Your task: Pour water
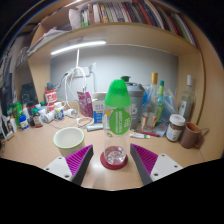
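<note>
A green bottle (118, 108) stands upright on the table (40, 145), long axis vertical, its rounded green cap pointing straight up. A pale label wraps its middle; there is printing on it, but none of it can be read. Just in front of the bottle, nearer the fingers, a small clear glass (114, 155) sits on a dark red coaster (114, 163), mouth upward.

The hand-held gripper (113, 163) has its fingers spread apart, and the glass stands between the two purple pads (80, 160) with a gap on either side, resting on its own coaster.

To the left of the glass sits a white bowl (69, 138). Further bottles and jars (176, 126) crowd the back of the table, their labels too small to read. Above, a shelf holds a row of books (125, 12).
</note>
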